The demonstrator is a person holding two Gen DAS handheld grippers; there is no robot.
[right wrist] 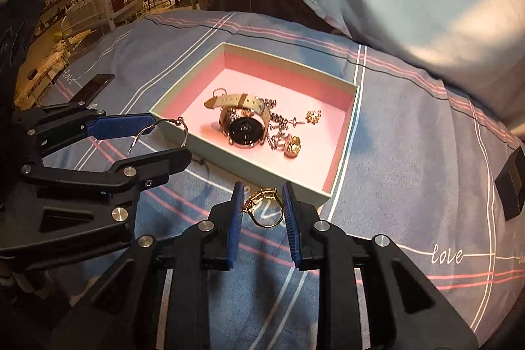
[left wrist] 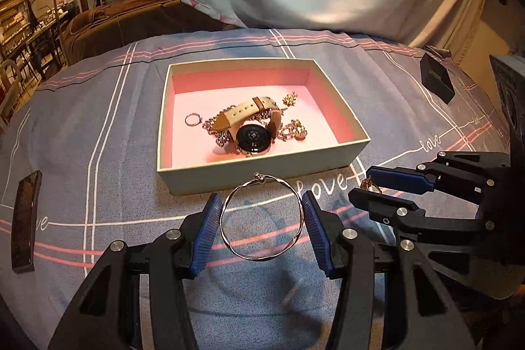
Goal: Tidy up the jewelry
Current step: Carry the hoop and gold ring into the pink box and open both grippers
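You are well into the sorting, by the look of it. The box (left wrist: 262,176) on the bed (left wrist: 98,127) already holds one watch (left wrist: 252,133), a tangle of chain (left wrist: 216,128) under it whose strands you cannot count from here, one small plain ring (left wrist: 192,119), and two gold pieces: one (left wrist: 290,98) near the far wall, one (left wrist: 298,129) just beside the watch. Two items are left outside, and you have both in hand. Your left hand-held gripper (left wrist: 261,217) is clenched on the one silver bangle (left wrist: 261,218), pads pressing its opposite sides, held just short of the box's near wall. Your right hand-held gripper (right wrist: 262,208) is clamped on the one gold ring (right wrist: 264,207), also near the front wall and not yet over the pink lining. What remains, as I judge it, is to carry each over the rim and let go onto a bare patch of lining; the right half of the floor is freest. Beyond that, two dark things lie on the bed well apart from the box: a flat black slab (left wrist: 26,218) to your left and a small black box (left wrist: 438,81) to your right; whether either belongs to the task, you cannot tell.
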